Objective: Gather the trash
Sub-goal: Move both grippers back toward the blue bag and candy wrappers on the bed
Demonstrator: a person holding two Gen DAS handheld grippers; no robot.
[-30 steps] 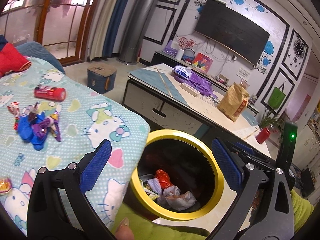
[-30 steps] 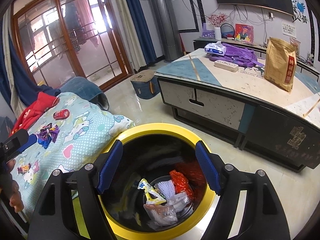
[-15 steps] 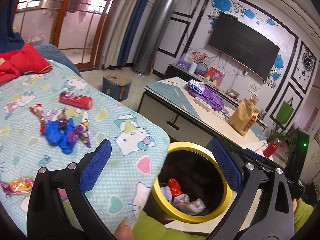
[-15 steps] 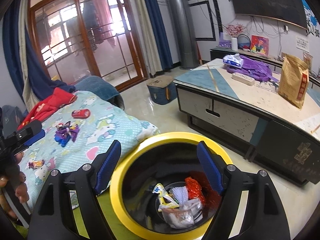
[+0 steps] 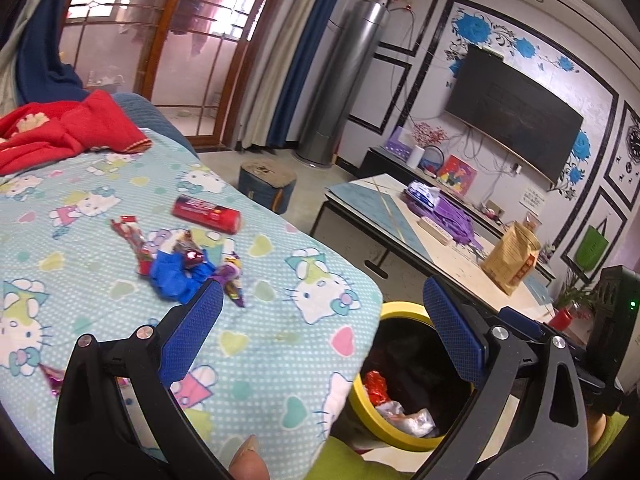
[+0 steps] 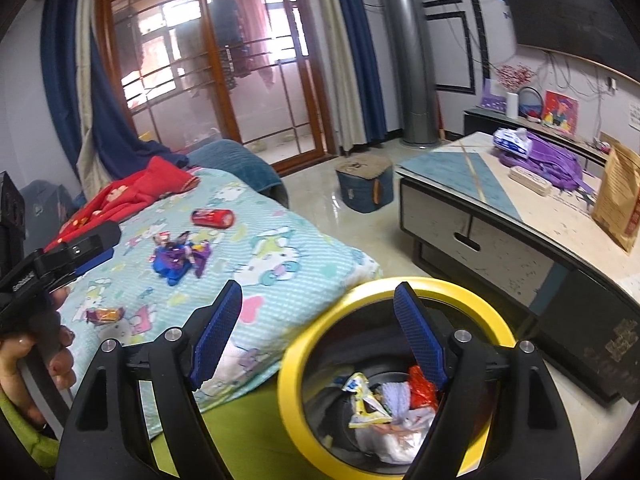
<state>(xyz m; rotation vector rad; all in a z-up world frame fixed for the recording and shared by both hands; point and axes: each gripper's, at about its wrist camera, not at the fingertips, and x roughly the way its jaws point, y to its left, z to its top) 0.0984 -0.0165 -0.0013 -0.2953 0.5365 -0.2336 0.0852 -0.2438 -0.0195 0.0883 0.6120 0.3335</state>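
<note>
A yellow-rimmed black trash bin (image 6: pixel 496 316) stands beside the bed and holds several wrappers (image 6: pixel 384 412); it also shows in the left wrist view (image 5: pixel 400 308). On the Hello Kitty sheet (image 5: pixel 280 344) lie a red can (image 5: pixel 206 215), a pile of blue and purple wrappers (image 5: pixel 180 270), a red wrapper (image 5: pixel 134 238) and a candy wrapper (image 6: pixel 105 314). My left gripper (image 5: pixel 320 316) is open and empty over the bed edge. My right gripper (image 6: pixel 318 320) is open and empty above the bin's left rim.
A red garment (image 5: pixel 60 130) lies at the bed's far end. A low table (image 6: pixel 520 216) holds a purple bag (image 6: pixel 548 164) and a brown paper bag (image 6: pixel 618 196). A blue stool (image 6: pixel 364 186) stands on the floor.
Both grippers have swung left, away from the bin toward the bed. The wrapper pile and red can now sit nearer the centre of both views. Both stay open.
</note>
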